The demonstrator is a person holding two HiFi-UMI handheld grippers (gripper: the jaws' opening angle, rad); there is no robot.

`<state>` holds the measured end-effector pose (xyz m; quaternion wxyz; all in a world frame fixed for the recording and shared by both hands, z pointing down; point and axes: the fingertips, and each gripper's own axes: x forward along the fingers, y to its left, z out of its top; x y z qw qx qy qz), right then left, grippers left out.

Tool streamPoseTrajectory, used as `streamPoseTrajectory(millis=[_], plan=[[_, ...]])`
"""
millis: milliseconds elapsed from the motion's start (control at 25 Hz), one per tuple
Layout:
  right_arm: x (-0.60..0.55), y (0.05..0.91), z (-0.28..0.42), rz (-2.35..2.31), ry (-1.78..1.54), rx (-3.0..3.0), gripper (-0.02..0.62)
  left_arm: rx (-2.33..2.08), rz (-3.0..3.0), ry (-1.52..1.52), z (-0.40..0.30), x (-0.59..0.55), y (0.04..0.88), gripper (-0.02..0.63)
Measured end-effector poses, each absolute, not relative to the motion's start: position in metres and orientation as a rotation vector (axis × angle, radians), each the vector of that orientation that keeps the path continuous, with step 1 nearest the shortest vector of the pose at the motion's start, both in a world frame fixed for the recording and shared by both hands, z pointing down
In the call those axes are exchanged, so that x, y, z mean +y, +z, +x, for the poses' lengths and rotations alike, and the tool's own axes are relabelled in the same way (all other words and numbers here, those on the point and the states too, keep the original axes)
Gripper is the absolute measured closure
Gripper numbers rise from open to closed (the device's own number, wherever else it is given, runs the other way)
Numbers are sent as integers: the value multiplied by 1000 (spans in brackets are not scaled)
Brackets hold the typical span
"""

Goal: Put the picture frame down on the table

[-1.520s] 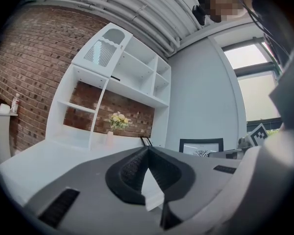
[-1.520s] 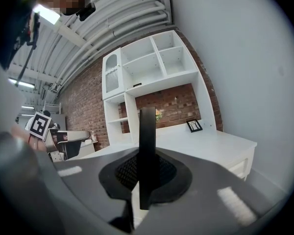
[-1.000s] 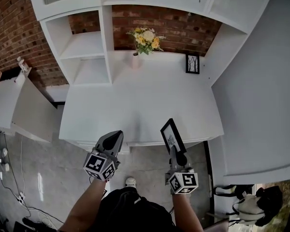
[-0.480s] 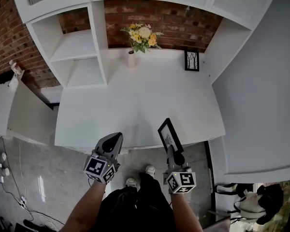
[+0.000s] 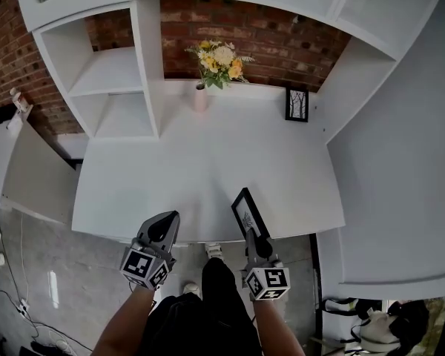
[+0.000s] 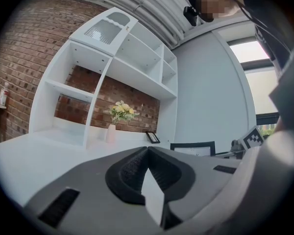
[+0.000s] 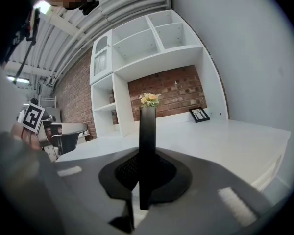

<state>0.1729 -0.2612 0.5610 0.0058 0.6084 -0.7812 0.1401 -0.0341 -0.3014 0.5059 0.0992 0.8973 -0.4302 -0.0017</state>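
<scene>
Not down yet — the picture frame (image 5: 248, 212) stands on edge, clamped in the right gripper (image 5: 252, 234) over the table's (image 5: 208, 154) near edge (right of middle); the left gripper (image 5: 163, 227) is pinched together, empty.

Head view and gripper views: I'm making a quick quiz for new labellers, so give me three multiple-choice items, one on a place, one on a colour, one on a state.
1. Where does the vase stand?
A. on the floor
B. at the back of the table, by the brick wall
C. on a high shelf

2. What colour is the border of the picture frame in the right gripper?
A. black
B. gold
C. red

3. How do the jaws of the left gripper stand?
A. wide apart
B. clamped on the vase
C. together, with nothing between them

Key:
1 B, the vase stands at the table's far edge beside the brick wall.
2 A, the border shows black in the head view and the right gripper view.
3 C, the left gripper view shows its jaws meeting.
</scene>
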Motion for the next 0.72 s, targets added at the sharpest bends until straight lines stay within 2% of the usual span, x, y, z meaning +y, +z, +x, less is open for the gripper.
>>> streamPoseTrajectory(millis=[720], plan=[[-303, 566, 166, 1667, 284, -2458, 574, -1236, 2626, 9, -8, -327, 522, 601]])
